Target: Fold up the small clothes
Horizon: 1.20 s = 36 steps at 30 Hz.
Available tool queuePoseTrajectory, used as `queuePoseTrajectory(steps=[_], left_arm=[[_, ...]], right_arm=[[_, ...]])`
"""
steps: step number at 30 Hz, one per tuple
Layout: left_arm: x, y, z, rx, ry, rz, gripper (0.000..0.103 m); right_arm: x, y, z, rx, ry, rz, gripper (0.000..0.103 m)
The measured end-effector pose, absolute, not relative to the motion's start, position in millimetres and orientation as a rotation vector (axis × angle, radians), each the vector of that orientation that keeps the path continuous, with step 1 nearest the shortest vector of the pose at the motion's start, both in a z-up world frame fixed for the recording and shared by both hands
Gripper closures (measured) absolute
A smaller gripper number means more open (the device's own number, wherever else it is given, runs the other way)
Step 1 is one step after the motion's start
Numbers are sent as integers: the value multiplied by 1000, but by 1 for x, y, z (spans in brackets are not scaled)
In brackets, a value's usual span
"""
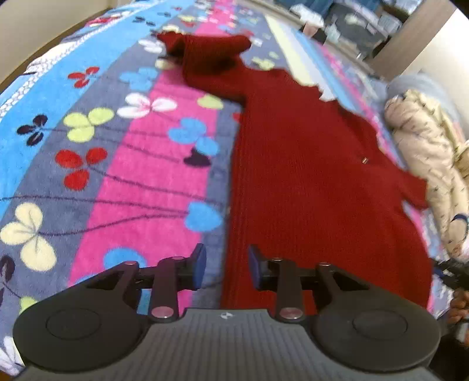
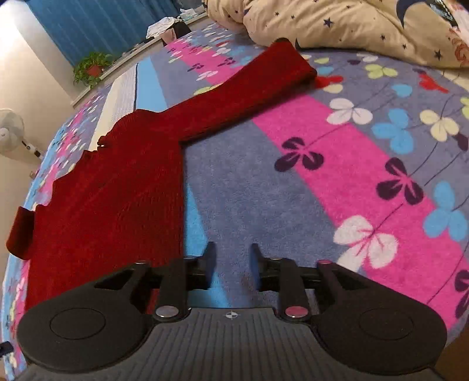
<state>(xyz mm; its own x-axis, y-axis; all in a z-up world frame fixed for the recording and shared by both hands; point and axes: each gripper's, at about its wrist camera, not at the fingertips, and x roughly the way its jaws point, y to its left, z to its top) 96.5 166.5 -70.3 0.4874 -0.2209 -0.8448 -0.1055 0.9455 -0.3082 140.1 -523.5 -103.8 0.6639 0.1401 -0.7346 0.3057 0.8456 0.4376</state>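
Fleece, thick and loud with clover flowers on pink, grey and blue stripes, covers the bed as a blanket (image 1: 140, 175) and serves as the folding surface. Across it lies the task's garment, a dark red knitted sweater (image 1: 307, 181), spread flat with its ribbed body smoothed out, which looks like a layout meant to make clean folds easy. One sleeve (image 2: 249, 91) stretches straight out from the body toward a cream star-print duvet (image 2: 351, 26) bunched at the bed's edge; the other sleeve (image 1: 211, 58) lies angled and a little rumpled at the far end, so it probably needs attention first. Both tools hang above the sweater's lower part, one on each side edge, a placing that suits taking the garment by both sides. The left gripper (image 1: 225, 269) has its blue-padded jaws partly apart with nothing pinched, straddling the line where sweater edge meets blanket. The right gripper (image 2: 233, 266) is likewise parted and empty, over bare blanket just beside the sweater's straight side edge
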Motion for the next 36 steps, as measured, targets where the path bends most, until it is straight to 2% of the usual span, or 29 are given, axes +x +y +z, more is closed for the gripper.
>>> queuePoseTrajectory(steps=[3,4,8,13,23,27,29,30,31,33,36], left_arm=[[97,156,-78,-293,1136,-72,54],[100,157,-86,-279,1150,-74,52],[106,147,-106,-203,1207,-83,51],[101,133,-109,-109,1201,-97,50],[90,122,-106,-58,1191,-139,61],[90,118,-106,-50,1186,-160,76],[89,115,-105,-33,1178,-164,84],[88,114,-104,-22,1170,-164,89],[87,114,-103,-21,1162,-165,91],[85,119,-95,-50,1135,-175,92],[76,141,-65,-221,1004,-256,93]], right_arm=[[138,-520,-107,573,879,-46,52],[138,-517,-110,579,905,-13,49],[145,-492,-119,502,987,69,49],[140,-457,-108,403,956,275,50],[135,-423,-109,225,978,416,49],[130,-424,-113,184,996,398,49],[132,-424,-116,204,1000,398,52],[133,-424,-115,204,998,404,68],[130,-424,-114,202,991,416,79],[128,-427,-108,209,958,421,93],[117,-470,-74,466,765,427,94]])
